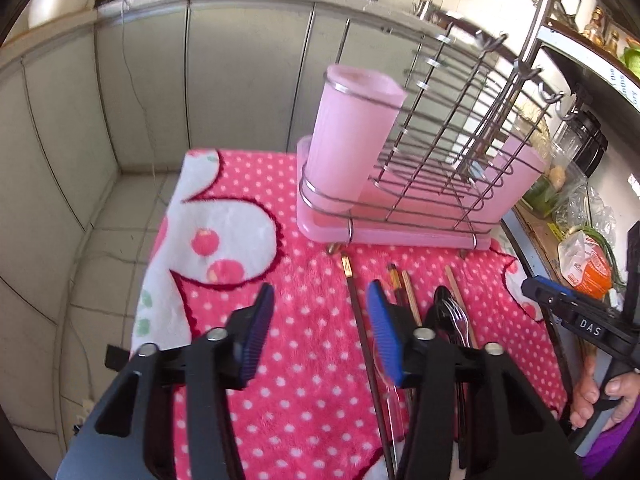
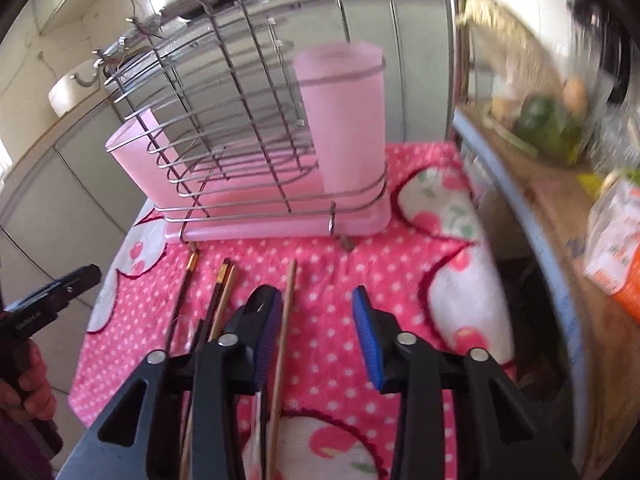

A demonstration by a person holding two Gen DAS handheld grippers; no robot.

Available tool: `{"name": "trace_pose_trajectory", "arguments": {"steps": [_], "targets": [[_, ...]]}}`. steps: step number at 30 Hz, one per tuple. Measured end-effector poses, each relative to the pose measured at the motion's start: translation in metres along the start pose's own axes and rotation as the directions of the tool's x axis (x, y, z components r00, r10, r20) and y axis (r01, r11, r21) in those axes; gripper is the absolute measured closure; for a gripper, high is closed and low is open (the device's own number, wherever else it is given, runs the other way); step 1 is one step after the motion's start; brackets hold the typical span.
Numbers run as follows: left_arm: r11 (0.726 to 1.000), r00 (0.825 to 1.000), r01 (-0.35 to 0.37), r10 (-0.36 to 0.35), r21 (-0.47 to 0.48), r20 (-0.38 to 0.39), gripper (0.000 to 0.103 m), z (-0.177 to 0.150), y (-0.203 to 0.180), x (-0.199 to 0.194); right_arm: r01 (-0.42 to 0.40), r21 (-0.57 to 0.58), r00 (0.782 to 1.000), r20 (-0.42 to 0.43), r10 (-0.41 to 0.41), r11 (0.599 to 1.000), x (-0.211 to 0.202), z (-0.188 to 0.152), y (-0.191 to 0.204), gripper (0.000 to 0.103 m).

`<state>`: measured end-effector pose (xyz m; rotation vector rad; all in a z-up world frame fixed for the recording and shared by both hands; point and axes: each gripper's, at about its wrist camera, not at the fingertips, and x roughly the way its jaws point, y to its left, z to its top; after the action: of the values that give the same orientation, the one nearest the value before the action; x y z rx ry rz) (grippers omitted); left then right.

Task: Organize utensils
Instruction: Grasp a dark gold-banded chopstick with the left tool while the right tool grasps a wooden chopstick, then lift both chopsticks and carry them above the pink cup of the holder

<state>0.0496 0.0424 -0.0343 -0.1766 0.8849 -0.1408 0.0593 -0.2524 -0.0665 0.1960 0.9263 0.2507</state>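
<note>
On the pink dotted towel (image 1: 304,208) the utensils sit in a loose row near the front edge: dark chopsticks (image 1: 362,320), a lighter wooden chopstick (image 2: 284,328), a black spoon (image 1: 442,300) and a clear fork (image 1: 456,320). The wire rack (image 1: 440,152) with its pink cups (image 1: 352,136) stands along the far edge. Your left gripper (image 1: 320,320) hangs partly spread over bare towel just left of the chopsticks, gripping nothing. Your right gripper (image 2: 320,320) is half spread too, nothing pinched, wooden chopstick just inside its left finger.
</note>
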Motion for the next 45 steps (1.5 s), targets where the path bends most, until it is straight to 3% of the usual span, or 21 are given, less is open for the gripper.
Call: {"name": "trace_pose_trajectory", "arguments": {"steps": [1,3,8,12,18,20,26,29,31,32,33,35,39,45], "targets": [[1.0,1.0,0.014,-0.014,-0.007,-0.023,0.07,0.001,0.001,0.004,-0.04,0.018,0.999,-0.034,0.04,0.999,0.007,0.0,-0.002,0.069],[0.999,0.995,0.041,-0.044,-0.033,-0.088,0.075,0.005,0.002,0.017,-0.068,0.032,0.995,-0.065,0.07,0.997,0.015,0.001,-0.002,0.069],[0.997,0.976,0.066,-0.073,-0.039,-0.208,0.076,0.011,-0.013,0.054,-0.113,0.061,0.985,-0.127,0.12,0.992,0.037,0.004,-0.001,0.07],[1.0,0.963,0.025,-0.028,-0.014,-0.267,0.076,0.019,-0.025,0.081,-0.114,0.08,0.978,-0.166,0.126,0.99,0.05,0.009,-0.004,0.075],[1.0,0.936,-0.027,0.026,0.002,-0.351,0.076,0.018,-0.029,0.12,-0.104,0.116,0.973,-0.193,0.125,0.988,0.059,0.02,-0.014,0.075],[1.0,0.94,-0.026,0.027,0.009,-0.339,0.095,0.017,-0.028,0.122,-0.104,0.118,0.971,-0.202,0.126,0.988,0.061,0.023,-0.014,0.074],[1.0,0.946,0.019,-0.022,-0.013,-0.322,0.097,0.022,-0.014,0.104,-0.079,0.099,0.963,-0.248,0.101,0.992,0.081,0.032,-0.005,0.072],[0.999,0.947,0.033,-0.038,-0.021,-0.32,0.097,0.025,-0.006,0.095,-0.029,0.083,0.963,-0.266,0.05,0.996,0.096,0.035,-0.001,0.072],[0.999,0.947,0.037,-0.044,-0.028,-0.319,0.097,0.028,0.0,0.09,-0.009,0.086,0.962,-0.271,0.032,0.996,0.103,0.034,0.0,0.076],[0.999,0.947,0.039,-0.046,-0.029,-0.317,0.097,0.03,0.002,0.088,-0.003,0.082,0.964,-0.265,0.024,0.997,0.105,0.035,-0.001,0.081],[0.999,0.948,0.043,-0.051,-0.031,-0.313,0.097,0.032,0.002,0.083,0.008,0.072,0.965,-0.26,0.012,0.997,0.103,0.035,-0.001,0.093],[0.997,0.952,0.061,-0.069,-0.037,-0.299,0.097,0.032,0.008,0.07,-0.018,0.087,0.966,-0.257,0.04,0.996,0.102,0.034,-0.004,0.096],[0.995,0.961,0.092,-0.098,-0.034,-0.257,0.097,0.036,0.005,0.052,-0.041,0.113,0.978,-0.197,0.063,0.993,0.076,0.03,-0.015,0.096],[0.988,0.979,0.153,-0.154,-0.022,-0.136,0.097,0.043,0.005,0.002,-0.091,0.115,0.994,-0.056,0.098,0.989,0.017,0.029,-0.026,0.097]]}}
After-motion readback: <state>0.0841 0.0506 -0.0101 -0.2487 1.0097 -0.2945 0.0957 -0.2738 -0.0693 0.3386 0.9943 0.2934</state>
